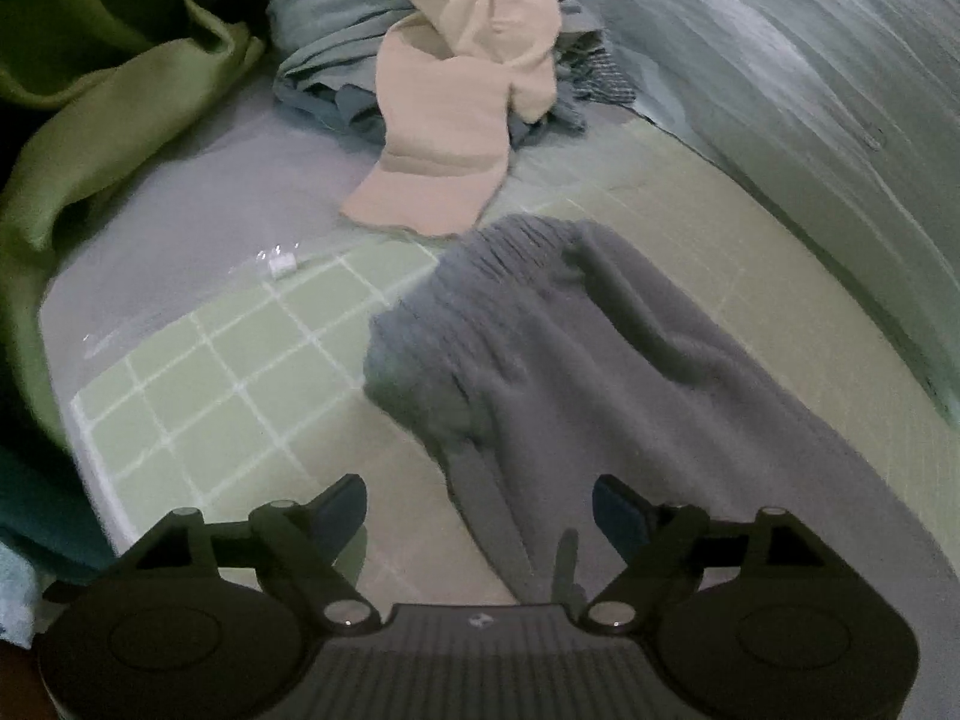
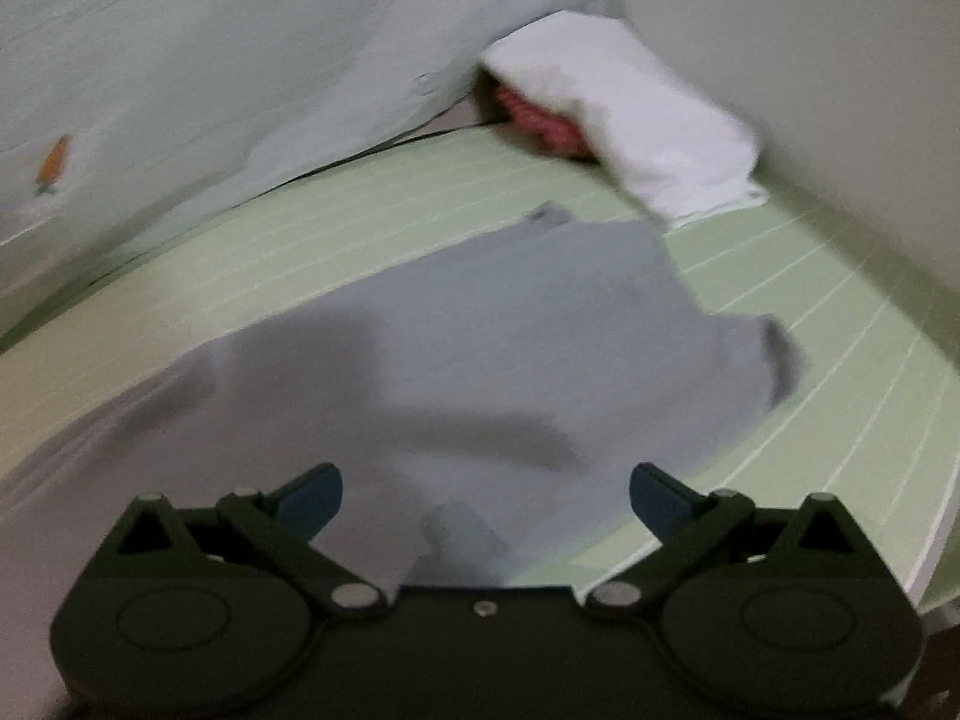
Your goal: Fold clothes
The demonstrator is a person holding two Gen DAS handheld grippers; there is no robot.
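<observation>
On the bed (image 1: 180,384), right on the green grid sheet, the grey pants (image 1: 570,360) lie spread out, and everything here sits relative to them. The left hand-held gripper (image 1: 480,507) hovers over the end of the pants nearest it, jaws wide apart, holding nothing. The right hand-held gripper (image 2: 486,498) is the same story over its own stretch of the grey fabric (image 2: 480,330): spread wide, nothing between the fingers.

So what could go sideways from here, in my opinion:

- The pants aren't flat. There's a bunched waistband on the far side from the left gripper and a flipped-over corner out past the right one. Fold now and those lumps probably get baked into the fold.
- Fabric looks thick and fleecy, so a shallow pinch may catch only the top layer, and the bottom layer would drag and skew.
- A deep pinch could grab the sheet too, since the pants lie straight on it.
- Beyond the waistband sits a pile of clothes with a beige piece (image 1: 462,102) draping down until it's just short of the pants. A sloppy swing that way could snag it.
- A small white tag-like thing (image 1: 282,265) lies left of the pants; can't tell what it is, but it could get swept along.
- On the right side a white towel (image 2: 630,126) sits well beyond the pants, probably out of trouble.

Both views are blurry, so edge positions are a bit of a guess.
</observation>
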